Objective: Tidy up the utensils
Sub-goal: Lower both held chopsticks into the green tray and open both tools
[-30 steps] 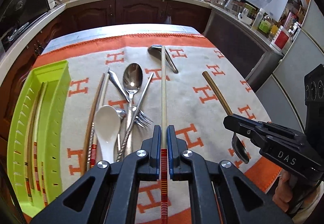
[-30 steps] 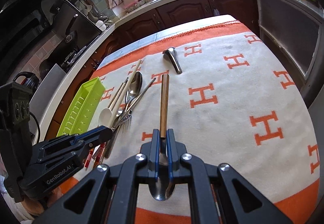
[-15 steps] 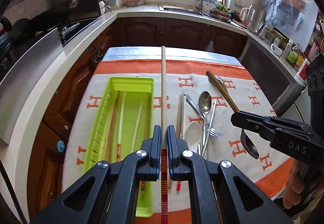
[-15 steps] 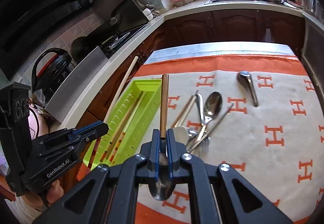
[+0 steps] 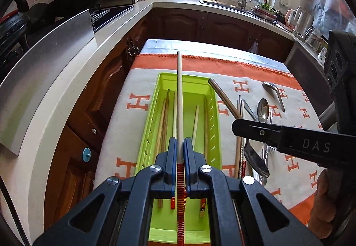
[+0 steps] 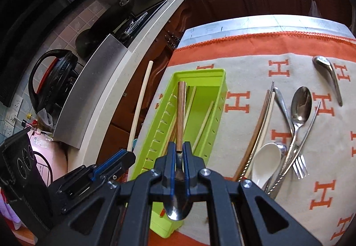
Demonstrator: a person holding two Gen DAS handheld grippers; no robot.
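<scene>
Left gripper [image 5: 180,146] clamped tight on a pale chopstick [image 5: 179,99] w/ red-and-yellow banded end, shaft running out over the lime-green tray [image 5: 217,112]. Right gripper [image 6: 180,152] pinched shut on a wood-handled spoon [image 6: 180,110], bowl hanging below the jaws, handle tip reaching over the tray's near wall. Chopstick's lower end is cut off by the frame; the spoon's neck is hidden btwn the pads. Tray, a slotted plastic trough, sits at the left edge of the orange-and-cream "H" cloth [image 5: 138,81] and already holds several chopsticks [image 5: 163,117]. Loose pile to its right: metal spoon [image 6: 300,103], fork [image 6: 299,166], white ceramic spoon [image 6: 265,159], more sticks; a steel soup spoon [image 6: 327,74] lies apart. Vs. 1 s ago, both grippers have swung from above the pile to above the tray, grips unchanged.
</scene>
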